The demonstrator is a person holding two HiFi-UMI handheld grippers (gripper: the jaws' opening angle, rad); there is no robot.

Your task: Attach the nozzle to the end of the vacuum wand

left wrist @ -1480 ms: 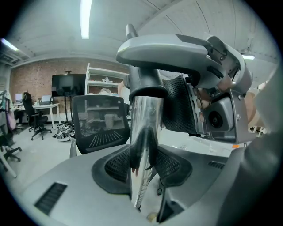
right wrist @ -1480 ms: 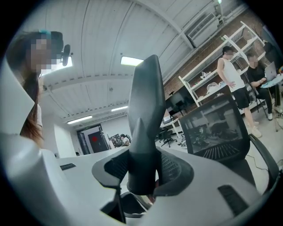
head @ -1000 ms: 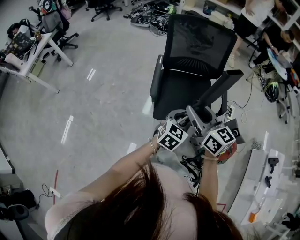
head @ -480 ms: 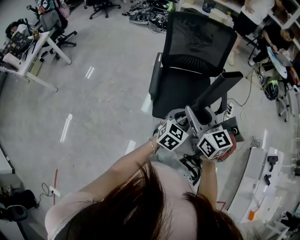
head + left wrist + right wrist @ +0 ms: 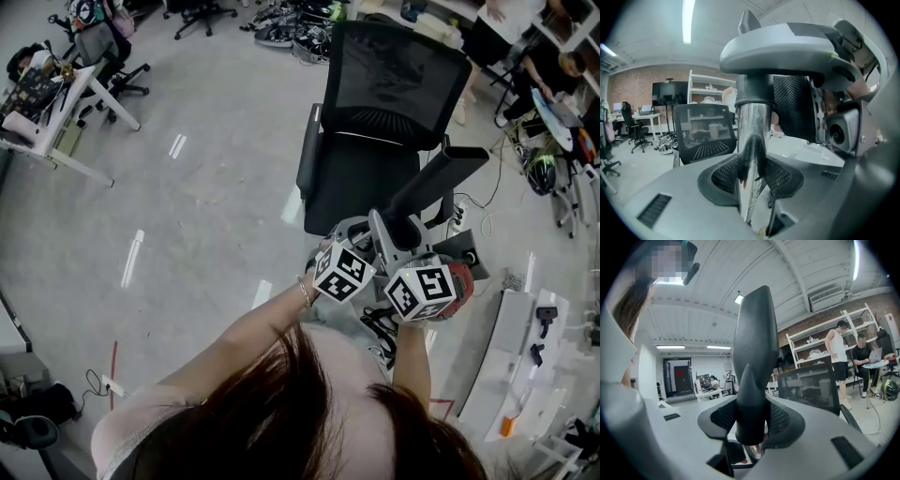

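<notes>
In the left gripper view a shiny metal vacuum wand (image 5: 752, 140) stands upright between the mesh pads of my left gripper (image 5: 751, 174), which is shut on it. The right gripper view shows a black tapered nozzle (image 5: 753, 357) rising from my right gripper (image 5: 751, 420), shut on its round base. From the head view both grippers meet in front of the person, left gripper (image 5: 354, 246) beside right gripper (image 5: 405, 246), and the nozzle (image 5: 436, 183) slants up to the right. There the wand is hidden behind the grippers. Whether nozzle and wand are joined I cannot tell.
A black mesh office chair (image 5: 394, 94) stands just beyond the grippers. A desk (image 5: 56, 103) and more chairs are at the far left. White shelving (image 5: 520, 366) lies at the right, cables and bags at the top. People (image 5: 839, 357) stand by shelves.
The right gripper has rolled, and its marker cube has shifted a little to the left and down. The left gripper has stayed where it was.
</notes>
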